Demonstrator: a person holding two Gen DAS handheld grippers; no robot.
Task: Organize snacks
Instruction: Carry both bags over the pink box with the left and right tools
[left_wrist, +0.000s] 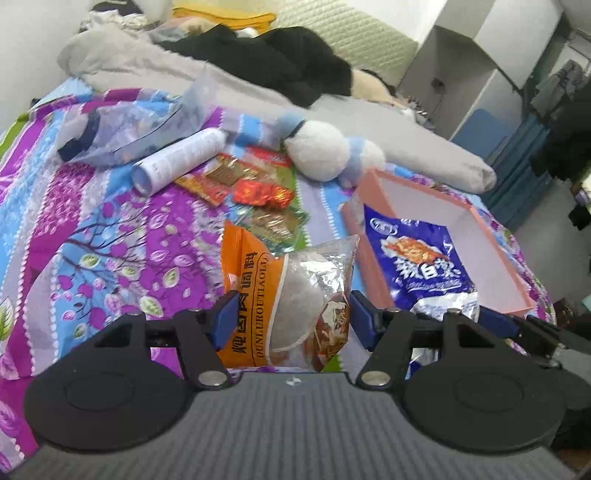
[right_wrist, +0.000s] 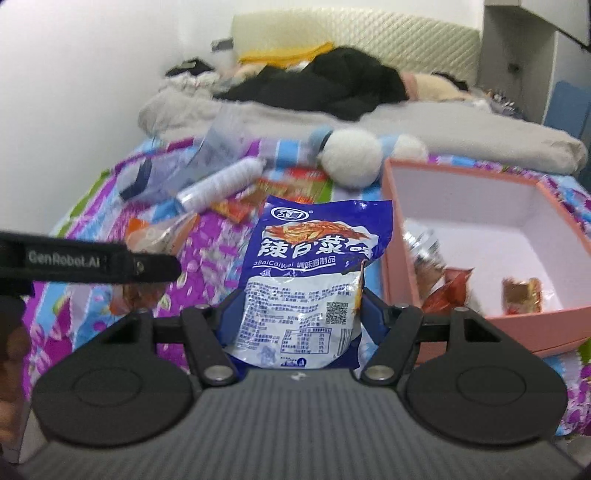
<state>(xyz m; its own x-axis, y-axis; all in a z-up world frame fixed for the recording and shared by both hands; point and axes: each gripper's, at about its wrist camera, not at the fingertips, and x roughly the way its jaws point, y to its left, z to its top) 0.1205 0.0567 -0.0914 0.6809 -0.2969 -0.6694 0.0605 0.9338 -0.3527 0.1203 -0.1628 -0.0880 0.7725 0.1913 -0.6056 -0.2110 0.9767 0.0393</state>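
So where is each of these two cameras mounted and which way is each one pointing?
Left wrist view: sits on the left hand-held gripper, facing forward and down over the bed; its fingers flank an orange seasoning packet. The right hand-held gripper's arm shows at lower right.
Right wrist view: sits on the right hand-held gripper, facing the same way; its fingers flank a blue snack bag. The left gripper's arm crosses at left.
Shared: blue snack bag, pink box, white plush toy, floral bedspread.

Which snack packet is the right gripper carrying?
The blue-and-white packet, clamped upright in the right gripper; the orange-and-clear packet sits in the left gripper.
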